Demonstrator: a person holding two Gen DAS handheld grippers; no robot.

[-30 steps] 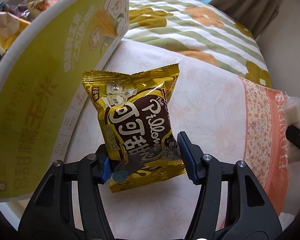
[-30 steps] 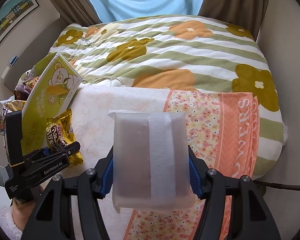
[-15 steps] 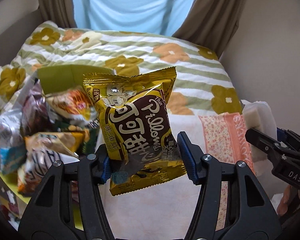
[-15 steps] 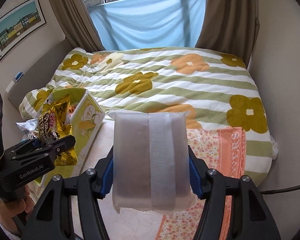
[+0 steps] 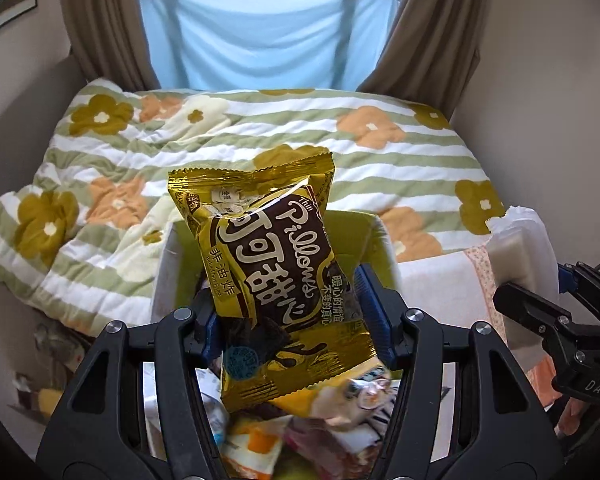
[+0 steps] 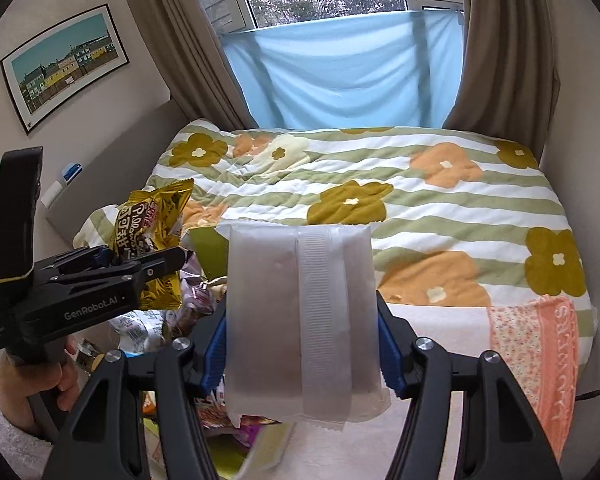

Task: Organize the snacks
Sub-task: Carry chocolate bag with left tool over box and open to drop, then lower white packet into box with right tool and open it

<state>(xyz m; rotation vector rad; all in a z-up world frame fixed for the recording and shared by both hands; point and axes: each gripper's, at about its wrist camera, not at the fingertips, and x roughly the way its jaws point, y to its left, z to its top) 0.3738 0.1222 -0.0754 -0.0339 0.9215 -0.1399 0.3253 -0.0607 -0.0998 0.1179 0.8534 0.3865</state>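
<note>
- While both claws are raised over the bed, the left gripper is clamped on a gold and brown snack bag, its blue pads pressing the bag's two sides near the lower half.
- That bag stands roughly upright between the fingers, tilted a little, with its crimped top edge pointing toward the window and the word "Pillows" on its front.
- Directly below and behind the bag sits an open box with a yellow-green inside; more wrapped snacks lie heaped in it, blurred.
- The right gripper is closed on a frosted white packet, gripped at both side edges; a ribbed seam runs down the middle of the packet's facing side.
- From the right wrist view, the left gripper appears at the left with the gold bag held above the pile of snacks, and a hand in a fluffy white sleeve grips its handle.
- From the left wrist view, the right gripper shows at the right edge, with the white packet in it, well apart from the gold bag.
- A quilt with green stripes and flowers covers the bed; an orange flowered cloth lies at its near right corner.
- Brown curtains and a blue sheet hang at the window.
</note>
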